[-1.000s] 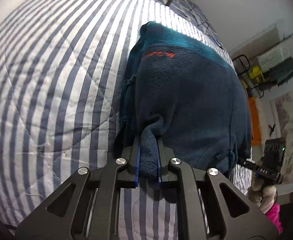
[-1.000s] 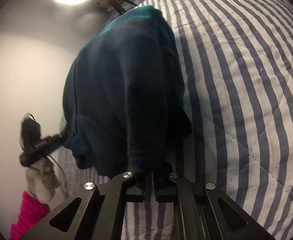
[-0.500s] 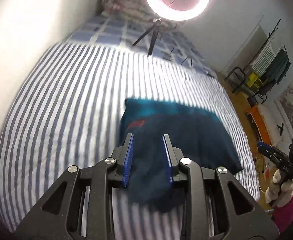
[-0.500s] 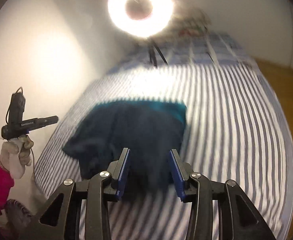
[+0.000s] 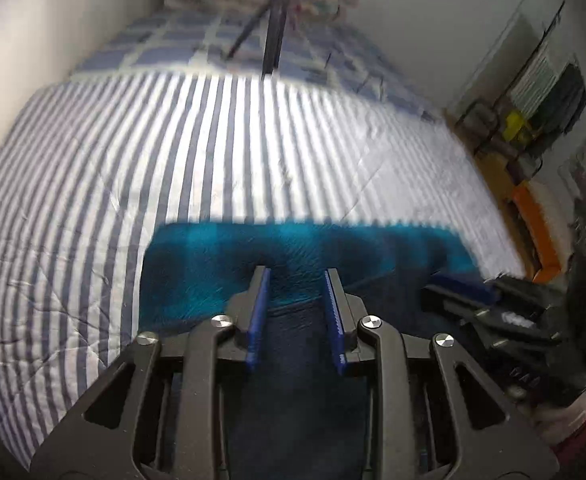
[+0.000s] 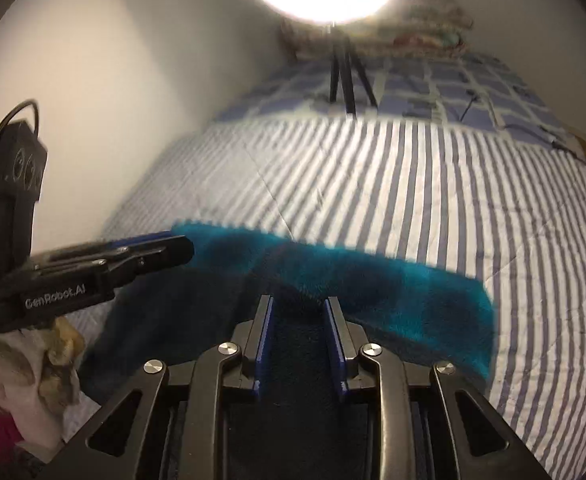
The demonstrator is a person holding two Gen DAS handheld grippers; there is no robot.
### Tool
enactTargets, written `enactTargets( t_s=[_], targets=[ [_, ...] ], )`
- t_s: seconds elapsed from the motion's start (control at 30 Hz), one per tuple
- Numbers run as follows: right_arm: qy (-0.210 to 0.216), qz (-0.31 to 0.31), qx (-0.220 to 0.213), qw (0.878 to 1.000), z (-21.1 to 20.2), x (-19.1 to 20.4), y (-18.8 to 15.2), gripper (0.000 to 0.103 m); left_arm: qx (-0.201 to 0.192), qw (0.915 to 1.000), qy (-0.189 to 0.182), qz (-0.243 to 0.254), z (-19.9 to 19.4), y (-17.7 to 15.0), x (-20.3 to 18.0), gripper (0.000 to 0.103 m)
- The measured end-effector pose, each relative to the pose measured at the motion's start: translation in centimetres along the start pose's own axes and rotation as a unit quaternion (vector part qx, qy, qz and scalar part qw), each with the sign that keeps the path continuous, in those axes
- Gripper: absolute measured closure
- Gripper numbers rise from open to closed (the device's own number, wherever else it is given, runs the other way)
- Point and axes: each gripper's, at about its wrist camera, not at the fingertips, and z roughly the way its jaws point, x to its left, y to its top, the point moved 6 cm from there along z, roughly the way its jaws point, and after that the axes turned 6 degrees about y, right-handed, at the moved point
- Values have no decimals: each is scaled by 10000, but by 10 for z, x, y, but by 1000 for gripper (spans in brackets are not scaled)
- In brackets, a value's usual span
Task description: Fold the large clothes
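Note:
A dark blue fleece with a teal upper band (image 5: 293,248) lies folded on the striped bed, its teal edge across the far side (image 6: 413,292). My left gripper (image 5: 295,276) hangs over its near left part. The jaws are apart and closing, and fleece shows in the gap below them without either pad pressing on it. My right gripper (image 6: 295,304) stands over the near right part, its jaws likewise closing with no grip. Each gripper shows in the other's view: the right gripper (image 5: 465,292), the left gripper (image 6: 149,254).
The blue-and-white striped quilt (image 5: 173,160) covers the bed, with a checked blanket behind it. A ring light on a tripod (image 6: 345,76) stands at the far end. A wall runs along the left. A rack (image 5: 541,92) and an orange object (image 5: 533,216) stand off the right side.
Both grippers let go of the fleece hem, which dropped onto the bed as a folded stack. They lifted and drew back, and their jaws now stand narrower than half a second ago.

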Motion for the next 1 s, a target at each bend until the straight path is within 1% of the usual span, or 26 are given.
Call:
enactTargets(
  t_s=[0.03, 0.07, 0.13, 0.2, 0.27, 0.3, 0.33, 0.4, 0.47, 0.53, 0.6, 0.63, 0.7, 0.77, 0.8, 0.87, 0.93, 1.0],
  targets=[
    [13, 15, 124, 9999, 8, -5, -8, 82, 71, 10000, 1, 56, 11, -7, 4, 83],
    [17, 40, 219, 9997, 13, -9, -15, 84, 115, 9999, -73, 63, 24, -17, 11, 87],
    [-5, 80, 381, 9992, 25, -20, -31, 85, -70, 9996, -246, 83, 28, -21, 12, 87],
    [54, 50, 284, 9996, 27, -23, -34, 85, -24, 9997, -259, 40, 26, -19, 12, 87],
    [75, 141, 382, 9991, 21, -21, -29, 85, 46, 9998, -186, 64, 12, -14, 11, 87],
    [81, 161, 410, 9990, 12, -20, -26, 85, 19, 9998, -200, 42, 3, -13, 12, 87],
    [91, 182, 361, 9991, 5, -18, -25, 82, -46, 9997, -220, 31, -7, -13, 13, 87],
    [249, 267, 53, 9993, -26, -16, -25, 79, -270, 9993, -256, 84, -34, -17, 14, 87],
    [316, 291, -109, 9990, -49, -17, -35, 79, -352, 9989, -229, 207, -51, -29, 19, 87],
    [235, 275, -90, 9993, -63, -21, -51, 79, -297, 9990, -211, 247, -57, -42, 26, 87],
    [128, 282, 44, 9995, -67, -27, -71, 79, -104, 9996, -115, 247, -51, -61, 39, 87],
    [67, 308, 147, 9994, -67, -32, -84, 79, -19, 9998, -65, 211, -47, -69, 46, 87],
    [35, 419, 250, 9988, -64, -39, -102, 80, 134, 9999, -102, 3, -37, -83, 60, 87],
    [120, 583, 227, 9980, -61, -46, -111, 81, 183, 9997, -144, -91, -27, -95, 66, 85],
    [130, 653, 229, 9975, -57, -50, -116, 81, 141, 9998, -141, -44, -25, -100, 67, 85],
    [53, 567, 287, 9980, -48, -51, -124, 81, 89, 9999, -143, 32, -29, -102, 66, 85],
    [-54, 419, 334, 9985, -47, -47, -123, 81, 142, 9997, -212, -70, -31, -103, 68, 85],
    [-57, 402, 415, 9983, -53, -46, -120, 81, 132, 9990, -359, -213, -41, -100, 73, 85]
  ],
)
